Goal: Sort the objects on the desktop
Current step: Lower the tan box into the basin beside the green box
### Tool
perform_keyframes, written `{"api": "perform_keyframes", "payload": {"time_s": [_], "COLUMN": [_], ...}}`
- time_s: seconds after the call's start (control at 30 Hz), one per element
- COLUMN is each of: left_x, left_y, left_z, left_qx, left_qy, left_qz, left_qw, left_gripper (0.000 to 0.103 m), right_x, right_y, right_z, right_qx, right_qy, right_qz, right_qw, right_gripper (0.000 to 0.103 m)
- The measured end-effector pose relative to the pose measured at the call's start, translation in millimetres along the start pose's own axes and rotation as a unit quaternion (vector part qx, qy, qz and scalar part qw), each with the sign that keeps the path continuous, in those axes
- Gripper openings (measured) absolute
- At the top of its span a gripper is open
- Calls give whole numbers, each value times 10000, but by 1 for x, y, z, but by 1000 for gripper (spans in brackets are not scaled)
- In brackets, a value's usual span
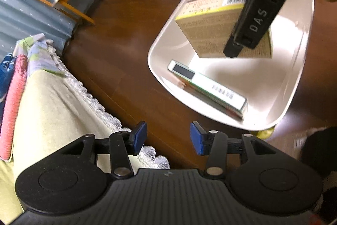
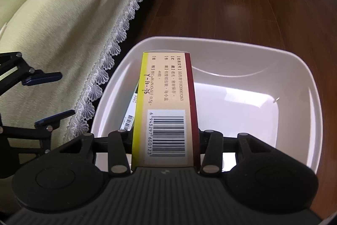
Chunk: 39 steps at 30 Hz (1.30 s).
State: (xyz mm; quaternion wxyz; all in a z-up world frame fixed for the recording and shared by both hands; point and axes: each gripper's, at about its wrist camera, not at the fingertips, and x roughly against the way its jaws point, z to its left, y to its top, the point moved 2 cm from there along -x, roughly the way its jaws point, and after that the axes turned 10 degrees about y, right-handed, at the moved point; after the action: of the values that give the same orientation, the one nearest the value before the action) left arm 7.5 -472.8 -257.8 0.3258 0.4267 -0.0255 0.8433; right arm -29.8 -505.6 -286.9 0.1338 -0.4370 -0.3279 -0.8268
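Right gripper (image 2: pixel 165 140): my jaws are closed on the tan medicine box (image 2: pixel 168 102); I hold it by its barcode end.
Left gripper (image 1: pixel 167 138): wide, holding nothing, beside the tub and lower in its view.
Box position: over the inside of the white tub (image 2: pixel 303 85), and I think not yet resting on the bottom.
Long axis: it runs forward along my fingers, away from me.
Neighbour: a green-white box (image 1: pixel 210 91) lies flat just left of mine.
Next move: I judge lowering straight down, keeping right.
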Motion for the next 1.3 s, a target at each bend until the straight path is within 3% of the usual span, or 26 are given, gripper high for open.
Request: {"api": "perform_keyframes", "payload": {"time_s": [0.67,1.3], "left_x": [-14,-15], "left_y": [-12,-17], "left_z": [-8,-6], "left_qx": [-57,4], "left_qy": [-323,-431], "left_qz": [242,262], "left_qw": [9992,9987], "left_gripper": [52,53], "right_x": [-84,-82], "right_y": [10,2], "right_z": [-18,-14], "right_qx": [-355,-409], "right_qy": [-400,-258], "right_qz": [562,639], "right_qw": [9970,9968], "right_gripper": [41,44]}}
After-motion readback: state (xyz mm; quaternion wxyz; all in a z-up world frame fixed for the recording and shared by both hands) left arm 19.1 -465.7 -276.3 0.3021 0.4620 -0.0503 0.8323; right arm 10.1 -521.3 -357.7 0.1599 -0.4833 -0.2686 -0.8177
